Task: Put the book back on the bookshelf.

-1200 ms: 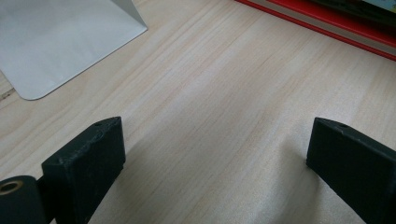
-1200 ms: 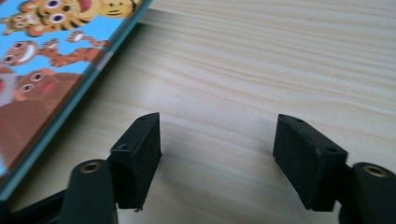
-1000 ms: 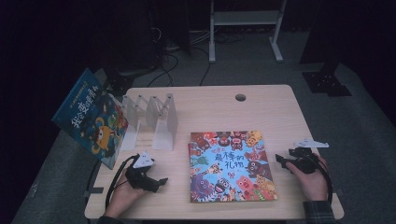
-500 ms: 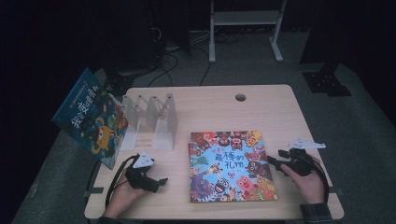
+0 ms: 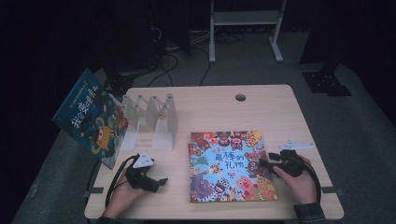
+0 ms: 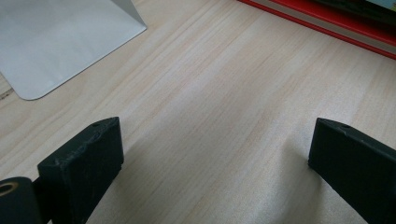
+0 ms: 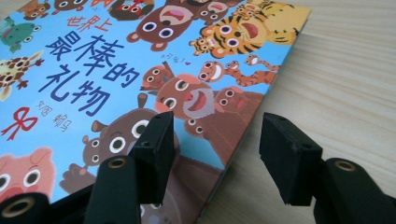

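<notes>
Book lies flat; our right gripper, jaws just closing but unclenched, straddles its edge. Next we probably pinch it. Left gripper rests released.

The pale wooden bench carries a colourful picture book lying flat near its front, and a clear divider rack at its left side.

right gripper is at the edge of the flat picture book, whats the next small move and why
Probably ease the right gripper lower and forward so its jaws straddle the edge of the colourful animal-cover picture book lying flat on the light wooden table. The jaws have just been closing, yet the pads press on nothing so far.
</notes>
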The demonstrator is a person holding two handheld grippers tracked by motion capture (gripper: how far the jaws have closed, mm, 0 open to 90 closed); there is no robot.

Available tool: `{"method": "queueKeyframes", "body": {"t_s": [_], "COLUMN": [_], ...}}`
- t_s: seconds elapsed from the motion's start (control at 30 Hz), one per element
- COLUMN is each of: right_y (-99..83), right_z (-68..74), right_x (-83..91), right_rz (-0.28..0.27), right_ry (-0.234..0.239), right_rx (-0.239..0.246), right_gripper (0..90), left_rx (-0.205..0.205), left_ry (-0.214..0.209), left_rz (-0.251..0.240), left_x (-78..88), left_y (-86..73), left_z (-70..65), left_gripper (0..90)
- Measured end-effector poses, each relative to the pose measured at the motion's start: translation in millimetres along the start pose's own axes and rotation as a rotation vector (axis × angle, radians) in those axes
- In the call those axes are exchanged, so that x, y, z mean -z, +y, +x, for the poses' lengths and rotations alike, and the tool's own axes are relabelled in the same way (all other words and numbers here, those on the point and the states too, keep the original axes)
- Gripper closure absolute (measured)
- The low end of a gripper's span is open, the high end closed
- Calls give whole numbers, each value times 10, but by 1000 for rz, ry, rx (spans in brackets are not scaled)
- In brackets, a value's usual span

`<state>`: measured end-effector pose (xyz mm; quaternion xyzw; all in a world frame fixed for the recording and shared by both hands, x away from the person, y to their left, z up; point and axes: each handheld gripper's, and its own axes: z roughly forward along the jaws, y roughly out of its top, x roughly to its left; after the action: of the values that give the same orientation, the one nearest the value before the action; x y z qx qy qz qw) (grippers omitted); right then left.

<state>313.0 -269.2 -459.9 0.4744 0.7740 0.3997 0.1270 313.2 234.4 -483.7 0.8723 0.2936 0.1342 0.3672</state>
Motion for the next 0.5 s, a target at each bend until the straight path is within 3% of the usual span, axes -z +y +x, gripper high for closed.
{"method": "queueKeyframes", "body": {"t_s": [0.17, 0.5], "right_y": [2, 25], "right_z": [13, 22], "right_x": [-15, -16], "right_rz": [-3, -2], "right_ry": [20, -5], "right_rx": [5, 5], "right_gripper": [476, 542], "left_rx": [0, 0], "left_ry": [0, 0], "left_rz": [1, 1], "left_x": [0, 1], "left_y": [0, 0], "left_z": [0, 1], "left_gripper": [26, 27]}}
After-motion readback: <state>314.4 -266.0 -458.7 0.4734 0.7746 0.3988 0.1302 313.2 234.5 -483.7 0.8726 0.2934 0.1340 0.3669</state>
